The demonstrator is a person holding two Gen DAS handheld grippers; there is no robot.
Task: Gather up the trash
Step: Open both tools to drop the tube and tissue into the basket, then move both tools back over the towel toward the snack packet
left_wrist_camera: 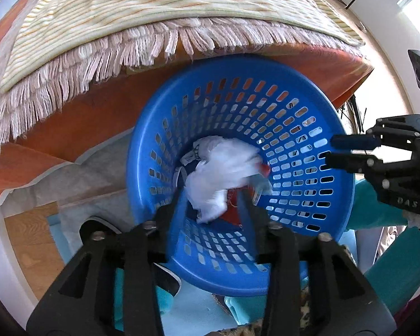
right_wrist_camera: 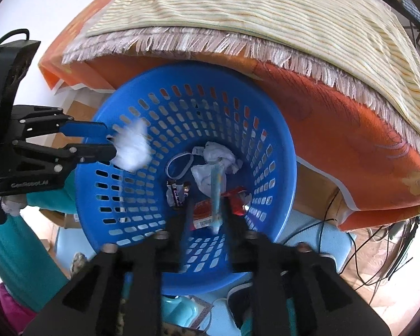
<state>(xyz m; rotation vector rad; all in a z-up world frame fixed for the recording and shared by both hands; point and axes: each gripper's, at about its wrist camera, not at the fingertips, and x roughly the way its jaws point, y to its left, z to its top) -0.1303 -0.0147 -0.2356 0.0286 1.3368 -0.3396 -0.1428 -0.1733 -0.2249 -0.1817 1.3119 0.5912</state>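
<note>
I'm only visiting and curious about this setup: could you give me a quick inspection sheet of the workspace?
Surface: fringed striped mat over orange cloth.
Job's things: blue slotted basket holding crumpled tissues, red wrapper, dark battery-like item, pale loop.
Clutter: nothing seen.
Grippers: left gripper open, white tissue at its tips; right gripper open, blurred pale blue strip between its fingers.
Cables: black cables on floor.
Surroundings: wood floor, teal sleeve.

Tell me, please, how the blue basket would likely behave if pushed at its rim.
The blue basket looks light: thin plastic, walls full of slots, only scraps inside. It would probably slide or tip easily. Its round wall may flex somewhat.
</note>
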